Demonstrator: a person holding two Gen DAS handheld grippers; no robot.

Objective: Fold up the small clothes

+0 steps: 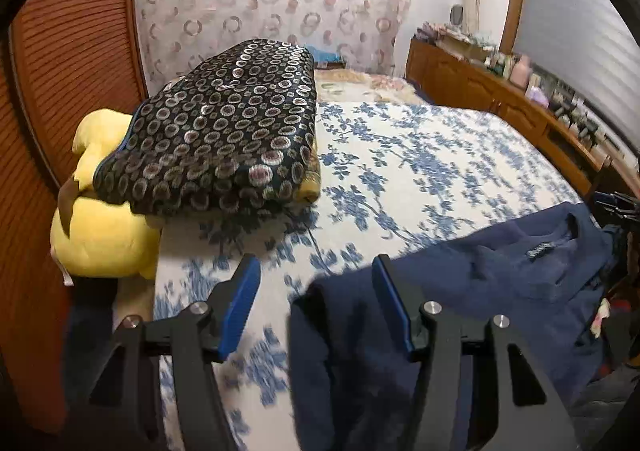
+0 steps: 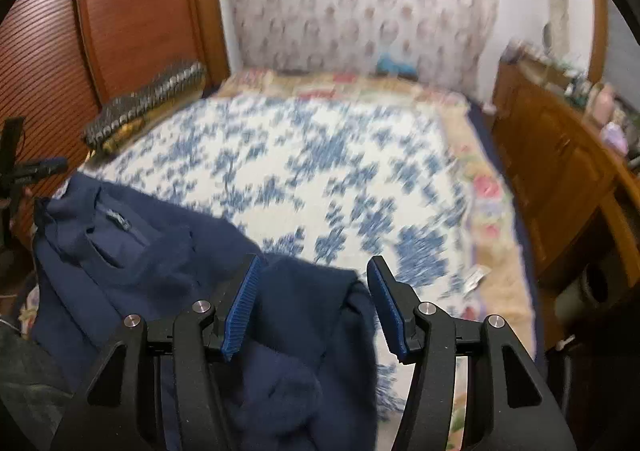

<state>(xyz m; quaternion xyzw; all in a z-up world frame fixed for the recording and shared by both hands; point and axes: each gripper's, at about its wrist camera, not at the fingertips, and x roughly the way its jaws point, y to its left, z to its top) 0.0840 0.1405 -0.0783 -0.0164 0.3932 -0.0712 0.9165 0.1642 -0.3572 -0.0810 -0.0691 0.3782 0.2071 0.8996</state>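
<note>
Left wrist view takes in the bed first, its blue-flowered cover spread wide, with a folded dark ring-patterned blanket resting on a yellow plush toy at the far left edge. Next in size, the navy sweatshirt lies on the near edge of the bed, neck label up, one fold of it bunched below the left gripper. That gripper's jaws stand partly apart with nothing pressed between the pads. Over on the right wrist view, the right gripper hangs above the garment's other side, jaws likewise partly apart and gripping nothing, cloth lying beneath them. By my reading, the garment has been laid out and let go, so a fold is about to be set up. The next move calls for each gripper to pinch an edge cleanly, one layer only
</note>
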